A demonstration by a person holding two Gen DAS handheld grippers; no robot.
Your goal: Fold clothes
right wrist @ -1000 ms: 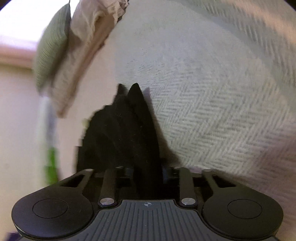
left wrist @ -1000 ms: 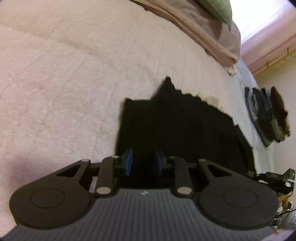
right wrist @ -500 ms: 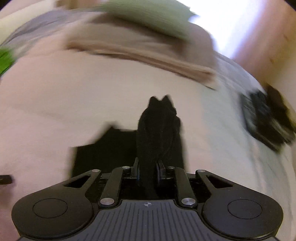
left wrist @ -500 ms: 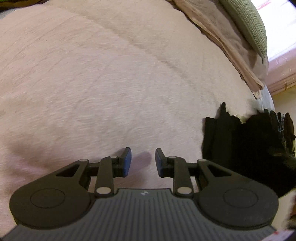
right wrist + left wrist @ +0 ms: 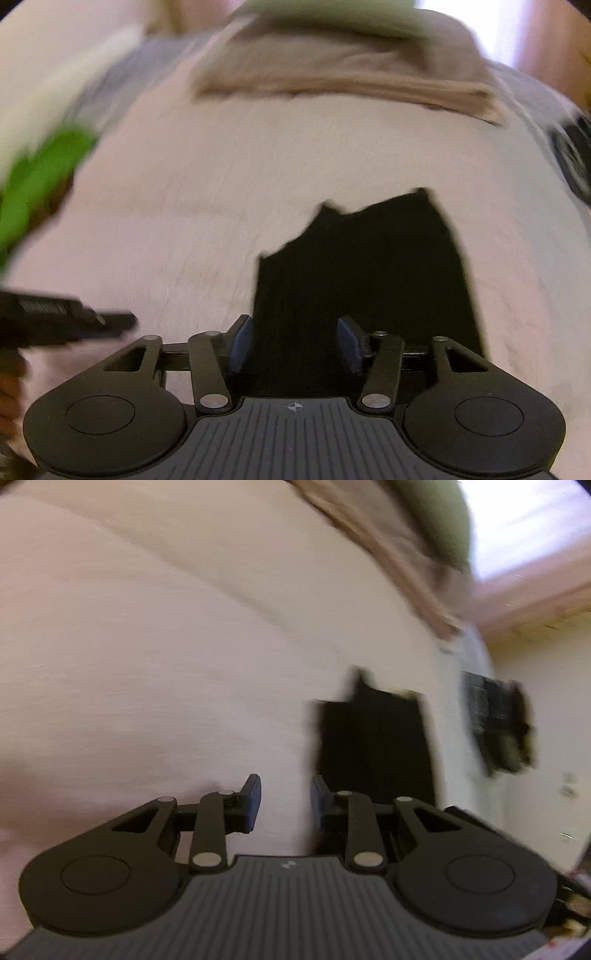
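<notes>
Pink bedspread [image 5: 155,635] fills the left of both views, soft and lightly wrinkled, and it carries everything else. At the far left of the right wrist view a bright green blur [image 5: 40,177] sits at the bed's edge; what it is cannot be told. Nearer, the left gripper [image 5: 285,802] has its tongs a small way apart with only bedspread showing between them, nothing held. It shows again as a dark shape [image 5: 66,321] at the left of the right wrist view.

Right of that gap lies the black garment [image 5: 373,746], a dark folded slab flat on the bedspread, its far edge ragged with a small peak. The right gripper [image 5: 293,343] hovers at its near edge, its tongs opening; black cloth shows between the blue pads [image 5: 238,341] but they do not press on it, so the garment seems let go.

Along the far side lies a tan blanket [image 5: 343,70] with a green pillow [image 5: 439,517] on it, and at the far right a dark stack of other clothes [image 5: 495,723] rests well apart from the garment.

I judge the garment light, limp and quick to sag or unfold if lifted by one point. It should not slip much on the fuzzy bedspread. Best to pinch through all layers at a corner or along the near edge, ideally with both grippers at two corners, so the fold stays together when it is carried or doubled over.
</notes>
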